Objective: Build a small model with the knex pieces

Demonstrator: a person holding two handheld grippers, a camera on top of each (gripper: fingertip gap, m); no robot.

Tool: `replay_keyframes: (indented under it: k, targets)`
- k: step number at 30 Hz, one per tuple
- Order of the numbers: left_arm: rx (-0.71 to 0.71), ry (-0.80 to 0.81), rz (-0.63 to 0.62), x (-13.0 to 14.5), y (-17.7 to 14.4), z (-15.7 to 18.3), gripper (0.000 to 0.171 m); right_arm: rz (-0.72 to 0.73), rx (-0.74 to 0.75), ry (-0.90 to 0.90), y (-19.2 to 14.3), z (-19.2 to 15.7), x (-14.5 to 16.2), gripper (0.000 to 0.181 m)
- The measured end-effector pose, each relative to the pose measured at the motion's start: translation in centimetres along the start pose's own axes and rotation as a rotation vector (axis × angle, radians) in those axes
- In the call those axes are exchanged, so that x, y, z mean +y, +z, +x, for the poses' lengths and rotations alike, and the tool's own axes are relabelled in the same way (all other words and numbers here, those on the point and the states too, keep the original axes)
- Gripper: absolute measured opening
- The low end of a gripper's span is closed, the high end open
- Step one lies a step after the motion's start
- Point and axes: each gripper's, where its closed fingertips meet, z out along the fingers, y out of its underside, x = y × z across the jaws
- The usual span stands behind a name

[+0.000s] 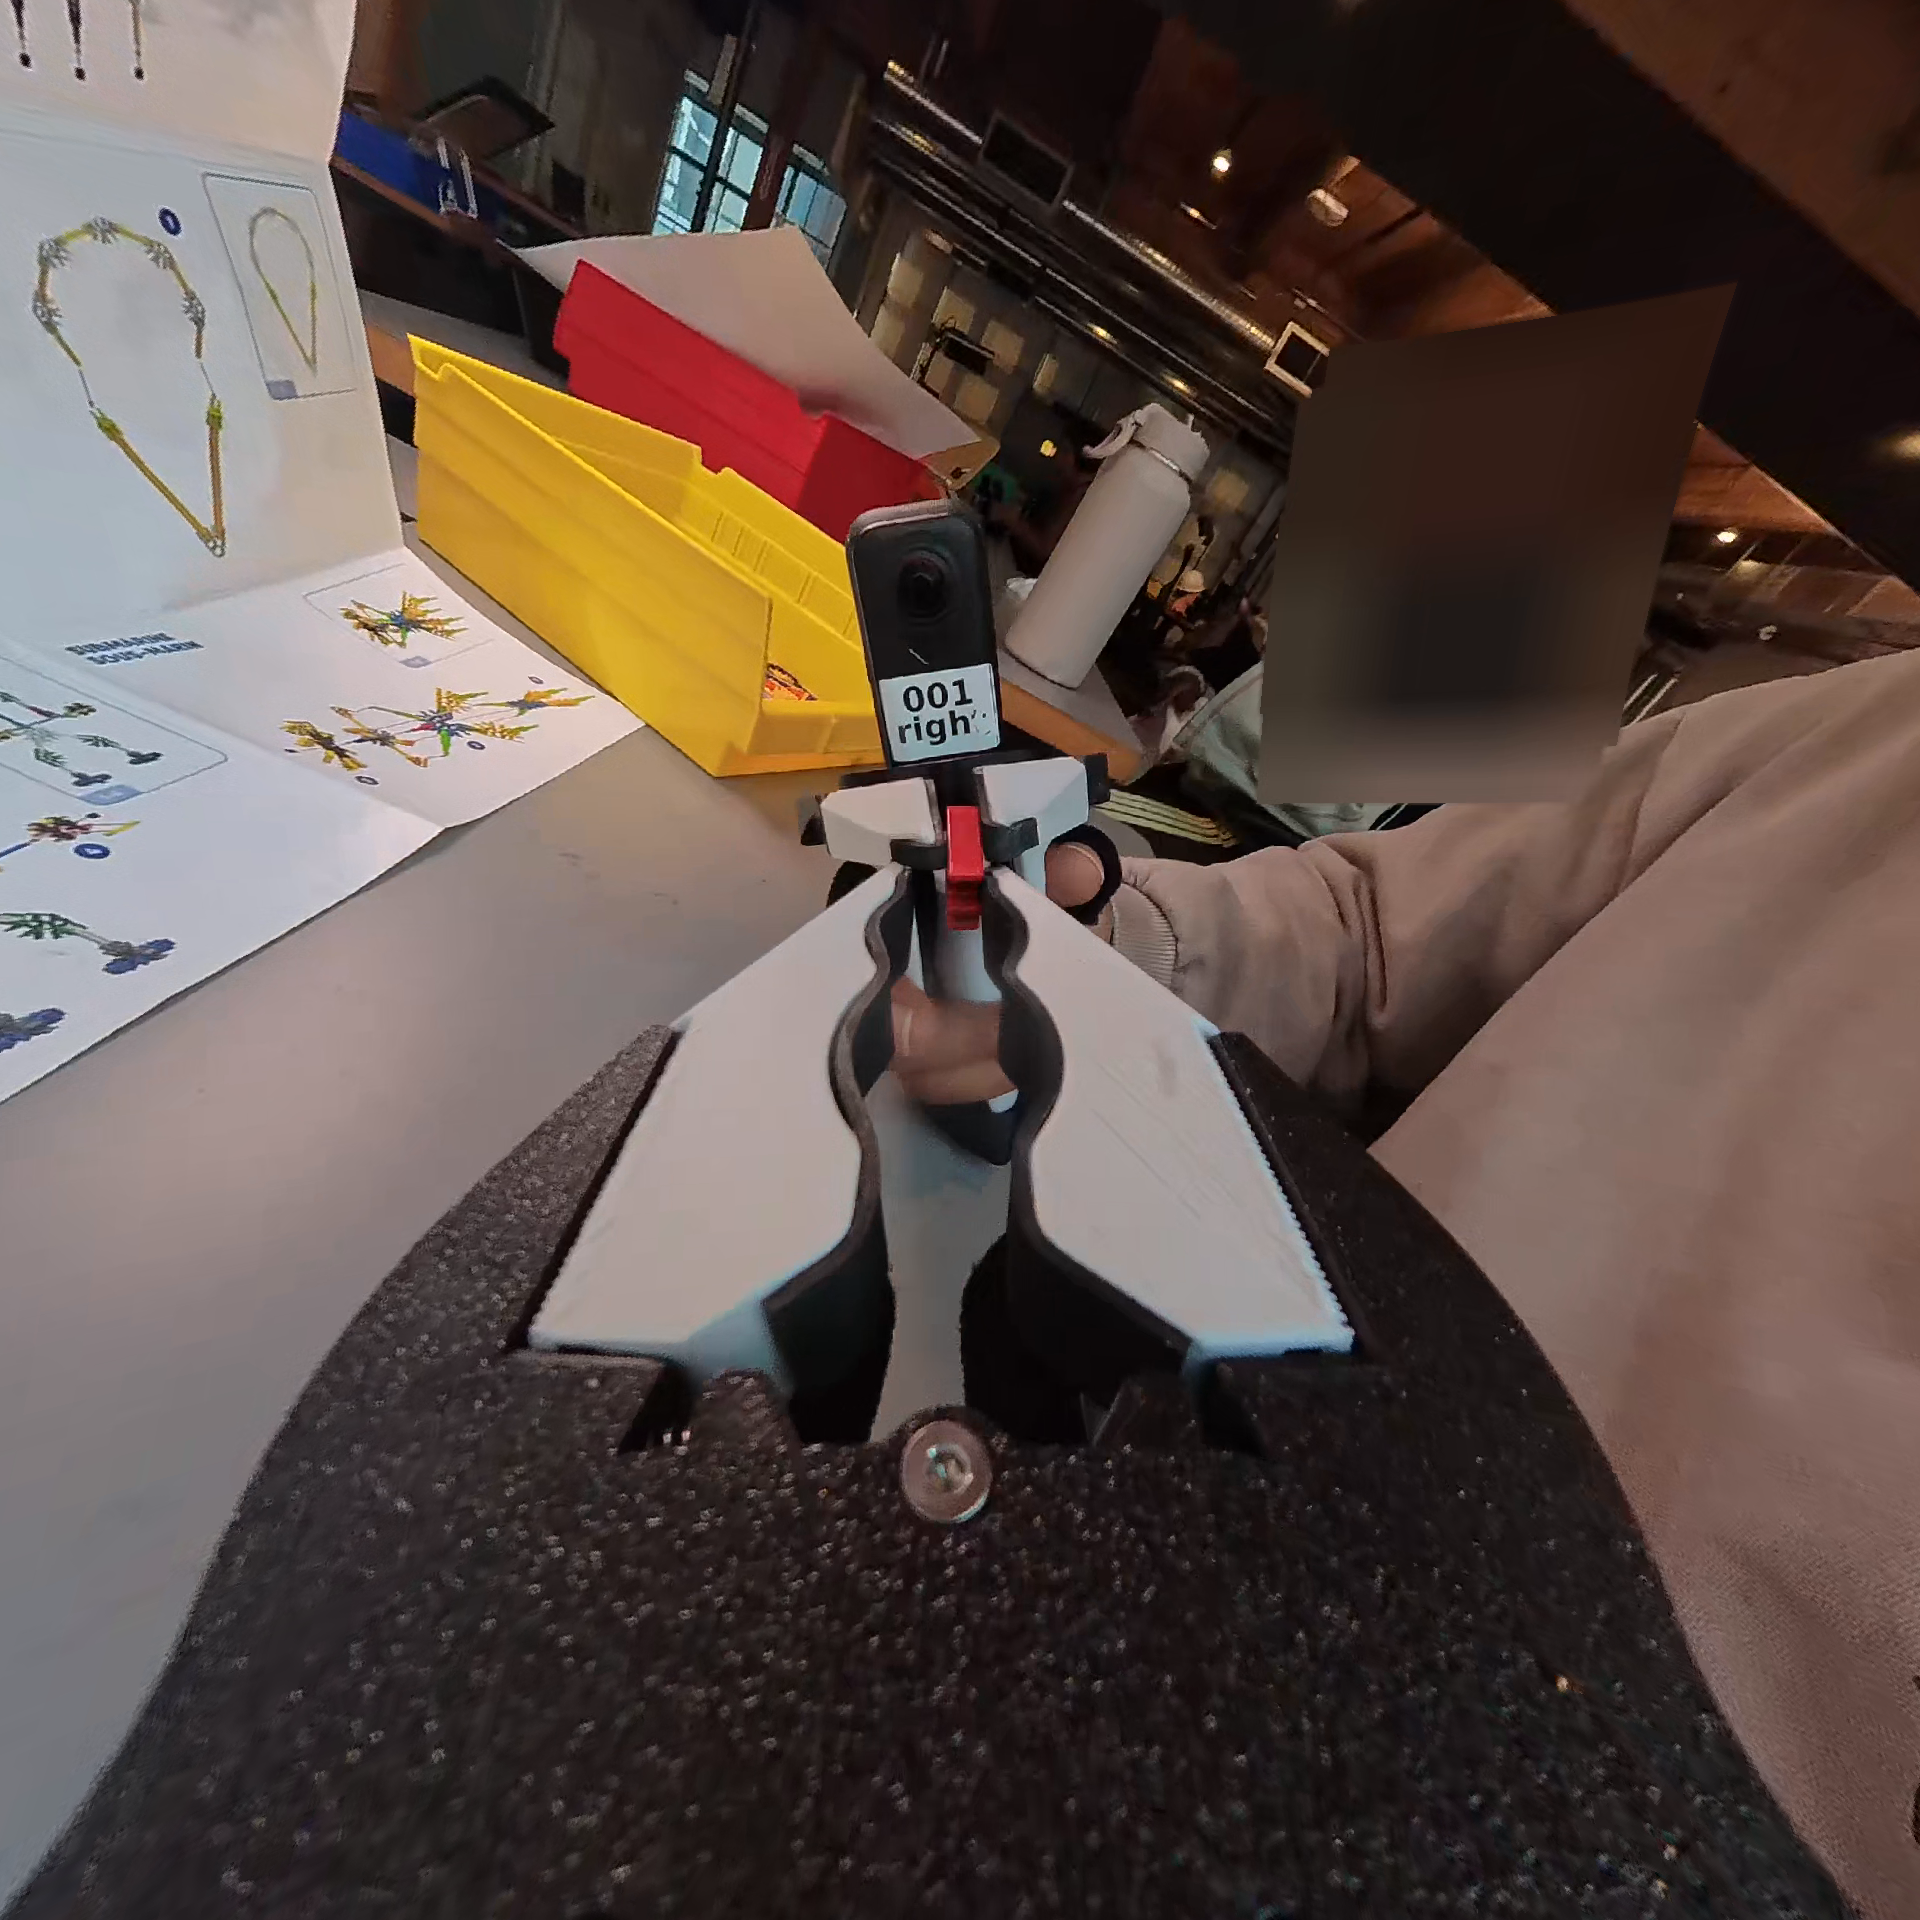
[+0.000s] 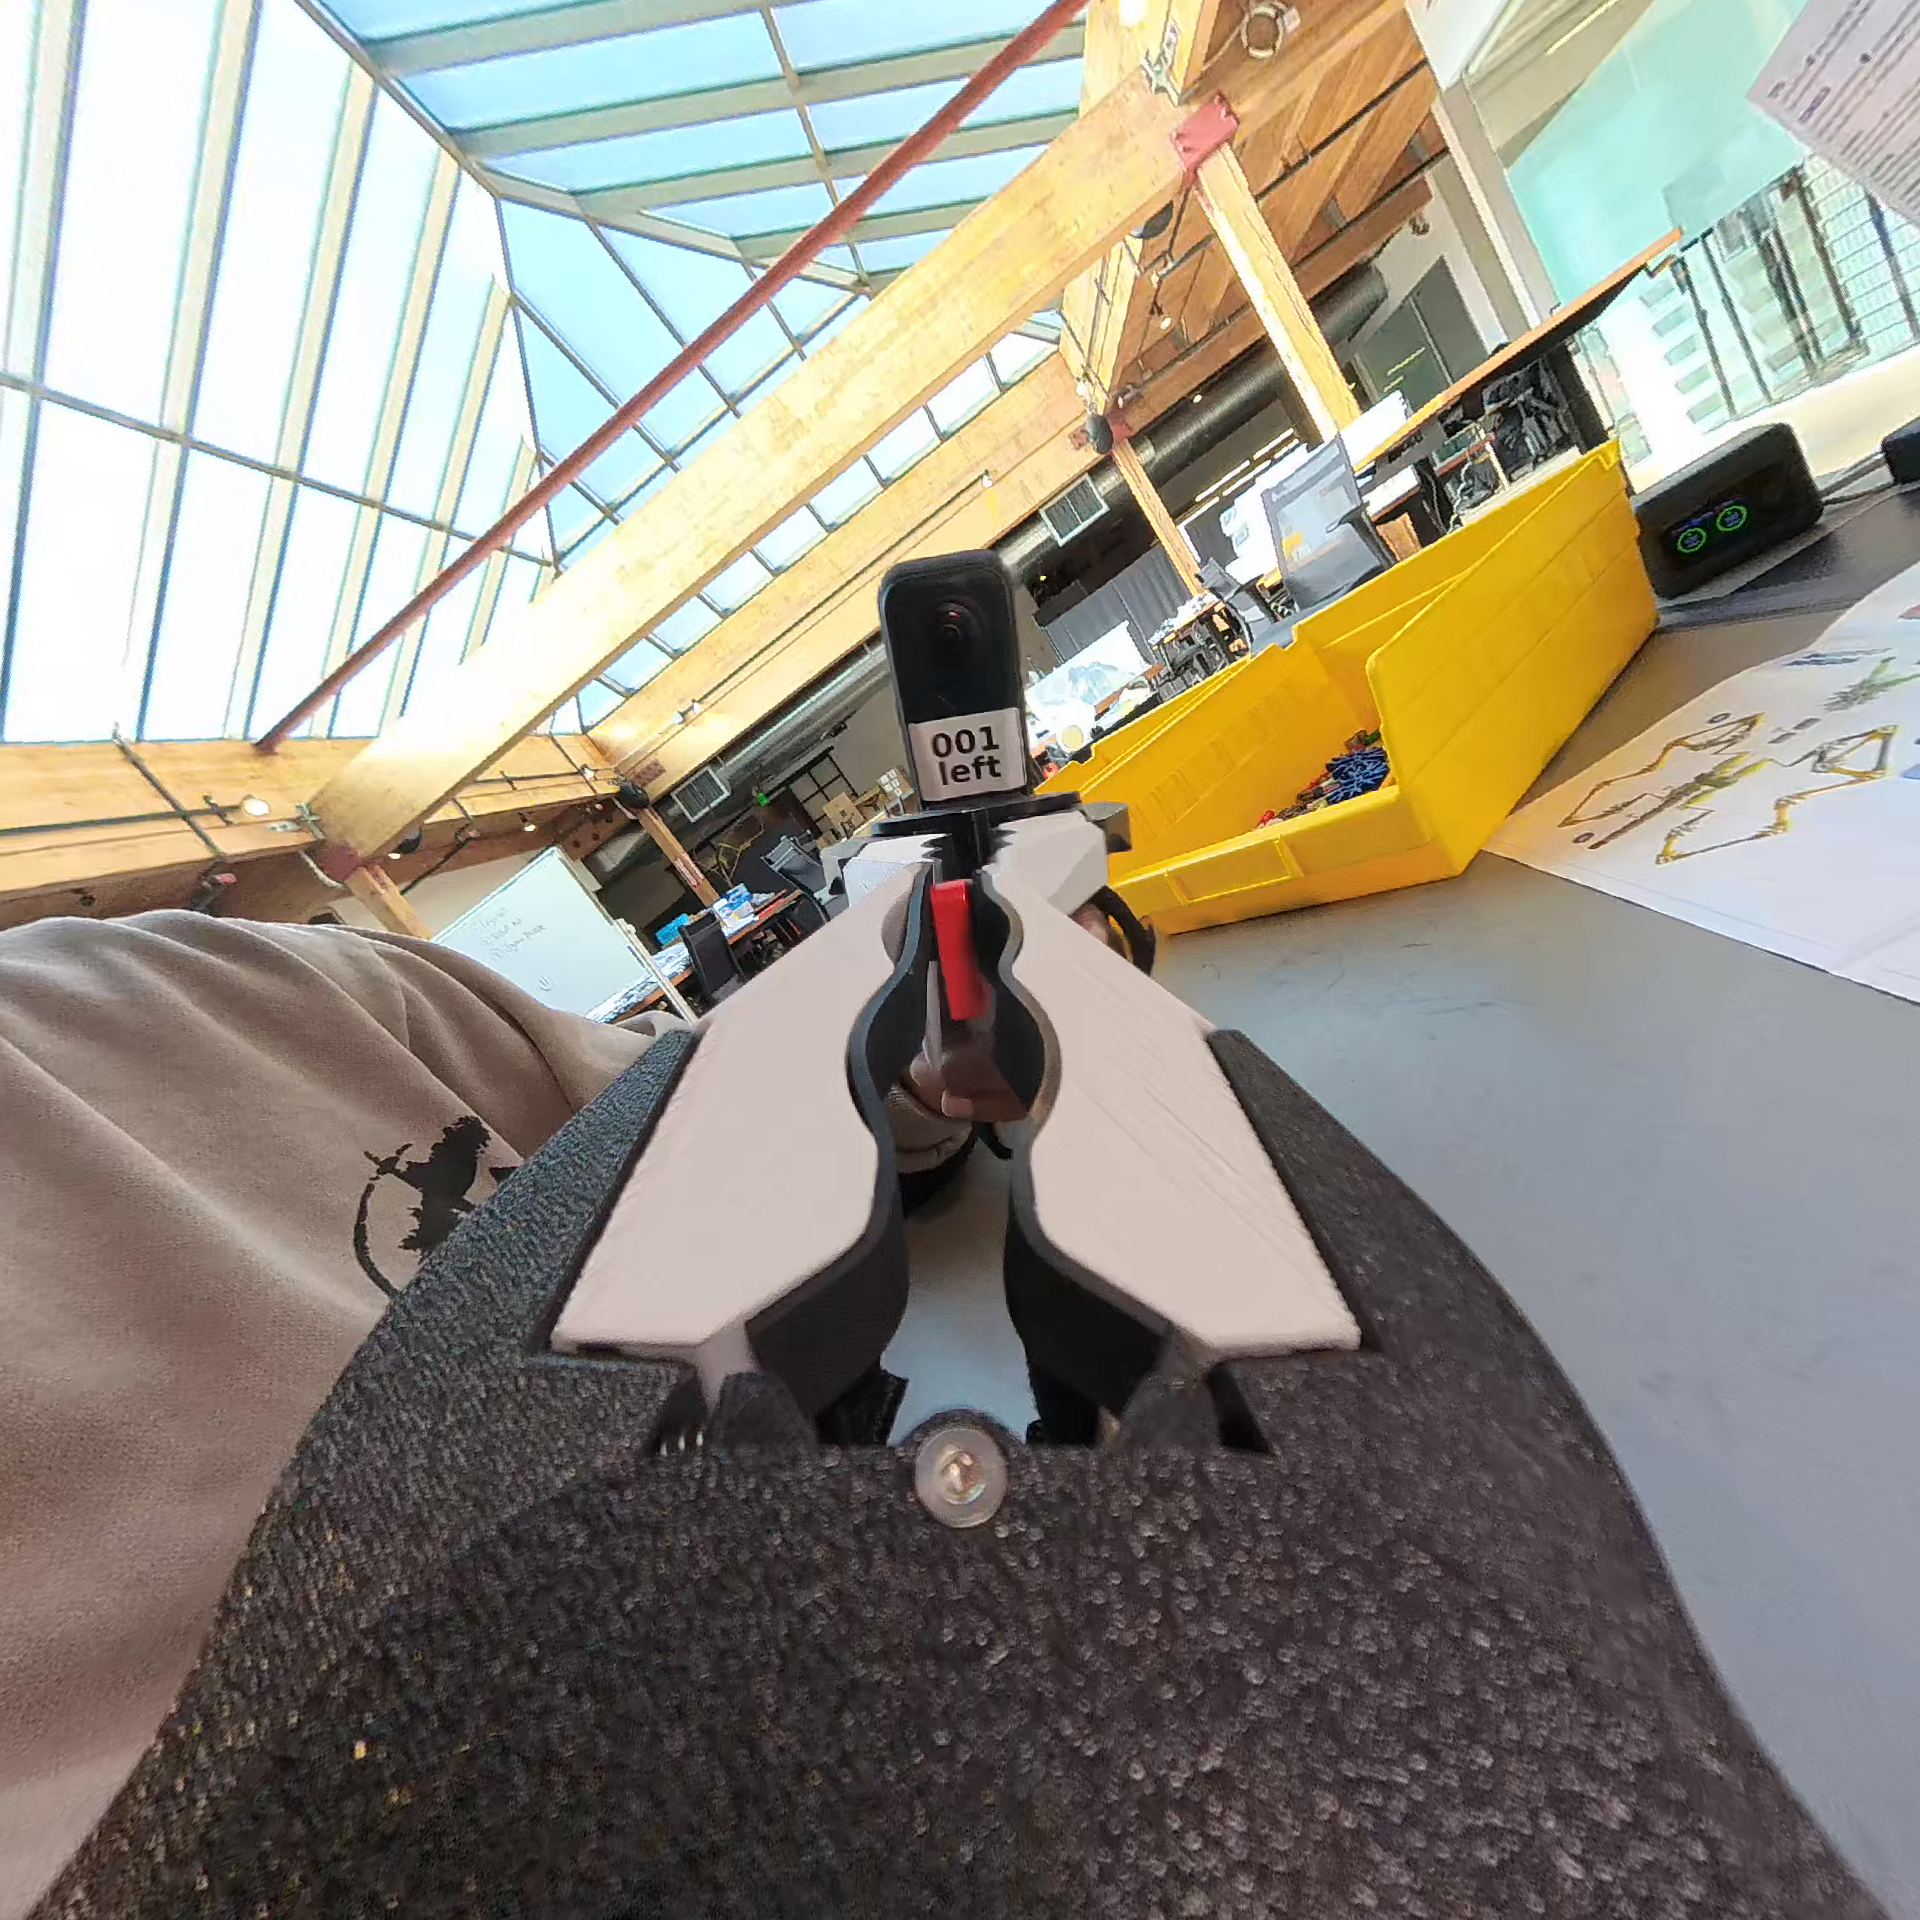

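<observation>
My two grippers face each other tip to tip above a grey table (image 1: 312, 1195). In the left wrist view my left gripper (image 1: 948, 894) has its fingertips drawn close around a small red plastic piece (image 1: 964, 868). Just beyond it the right gripper (image 1: 961, 821) meets the same piece from the other side, with a hand on its handle. In the right wrist view my right gripper (image 2: 951, 894) is likewise closed around the red piece (image 2: 958, 951), with the left gripper (image 2: 966, 847) right behind it. Each gripper carries a black camera on top.
A yellow bin (image 1: 582, 540) and a red bin (image 1: 727, 384) stand at the back, beside a white bottle (image 1: 1112, 540). Printed instruction sheets (image 1: 208, 727) lie flat and stand up on the left. The yellow bin (image 2: 1455, 727) holds several small pieces. A black device (image 2: 1730, 520) sits beyond it. Only a small space, under 4 cm, lies between the two pairs of fingers.
</observation>
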Motion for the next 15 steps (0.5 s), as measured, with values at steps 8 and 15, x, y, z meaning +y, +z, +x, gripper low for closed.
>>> replay_keyframes:
  k: [8, 15]
  targets:
    - [-0.166, 0.178, -0.093, 0.5, -0.8, -1.9, 0.004, -0.014, 0.138, -0.132, -1.0, 1.6, -0.9, 0.022]
    - [-0.695, 0.446, -0.085, -5.0, -10.1, -8.6, 0.004, -0.101, 0.262, -0.294, -2.5, 3.1, -1.5, 0.036]
